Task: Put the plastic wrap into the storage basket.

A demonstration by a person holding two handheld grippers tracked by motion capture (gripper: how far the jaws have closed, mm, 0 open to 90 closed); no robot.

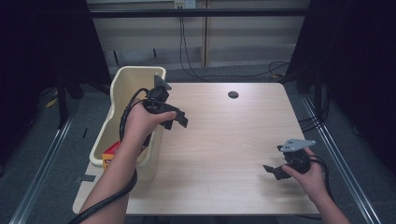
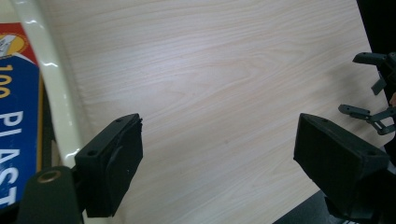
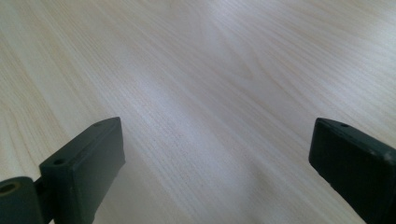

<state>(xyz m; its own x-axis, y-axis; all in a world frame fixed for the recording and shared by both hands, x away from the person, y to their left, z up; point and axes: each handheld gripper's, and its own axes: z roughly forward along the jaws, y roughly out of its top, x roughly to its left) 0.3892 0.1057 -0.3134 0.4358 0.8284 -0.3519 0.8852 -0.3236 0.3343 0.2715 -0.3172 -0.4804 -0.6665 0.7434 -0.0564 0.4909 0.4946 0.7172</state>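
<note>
Deposit stage: left gripper [image 1: 180, 120] is held spread and empty beside the cream bin [image 1: 122, 74], where the boxed item [image 1: 110, 155] is lodged, while right gripper [image 1: 274, 171] is held agape, unloaded, over the table [image 1: 224, 140].

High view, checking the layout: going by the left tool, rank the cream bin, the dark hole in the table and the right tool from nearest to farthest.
From the left tool:
1. Cream bin, just beside it, at the table's left edge.
2. Dark hole, far middle of the table.
3. Right tool, near right corner.
</note>
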